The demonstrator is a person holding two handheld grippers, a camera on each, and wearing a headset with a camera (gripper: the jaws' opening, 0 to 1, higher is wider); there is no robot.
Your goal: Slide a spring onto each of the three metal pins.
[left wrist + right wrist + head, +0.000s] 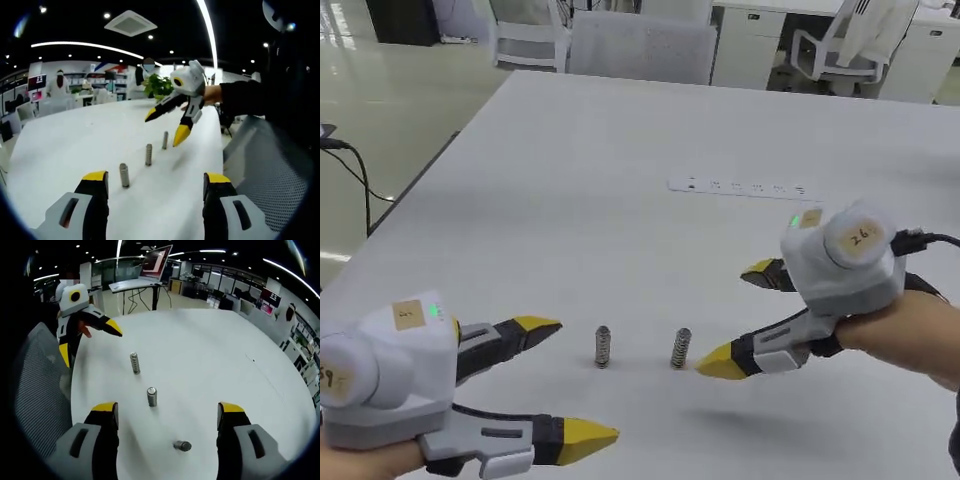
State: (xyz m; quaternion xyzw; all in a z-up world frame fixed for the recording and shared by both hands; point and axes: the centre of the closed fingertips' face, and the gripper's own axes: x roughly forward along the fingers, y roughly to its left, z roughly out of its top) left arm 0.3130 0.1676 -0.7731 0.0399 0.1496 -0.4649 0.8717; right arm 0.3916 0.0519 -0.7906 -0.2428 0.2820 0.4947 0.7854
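While both grippers are held over the white table point(570, 200), neither one grips anything. In the head view the left gripper point(565, 380) sits at 7 o'clock. Its yellow-tipped jaws are spread wide apart, point toward 3 o'clock and have nothing between them.

Just off its tips, toward 3 o'clock, the first spring point(603, 346) stands upright on the table. The second spring point(681, 348) stands farther toward 3 o'clock, apart from the first and leaning slightly.

The right gripper point(735, 318) sits at 4 o'clock of the head view. Its jaws are likewise spread wide and empty, and point toward 9 o'clock. Its lower yellow tip lies just beside the second spring; whether the two touch cannot be told.

In the left gripper view the three springs form one row running away toward 1 o'clock. The third spring point(165, 140) stands at the far end of that row, near the lower tip of the right gripper. In the right gripper view the same row runs from 6 o'clock toward 11 o'clock, between that gripper's own open jaws. Whether a pin stands inside any spring cannot be told.

A white power strip point(740, 187) lies flat on the table at 1 o'clock of the springs, well apart from them.
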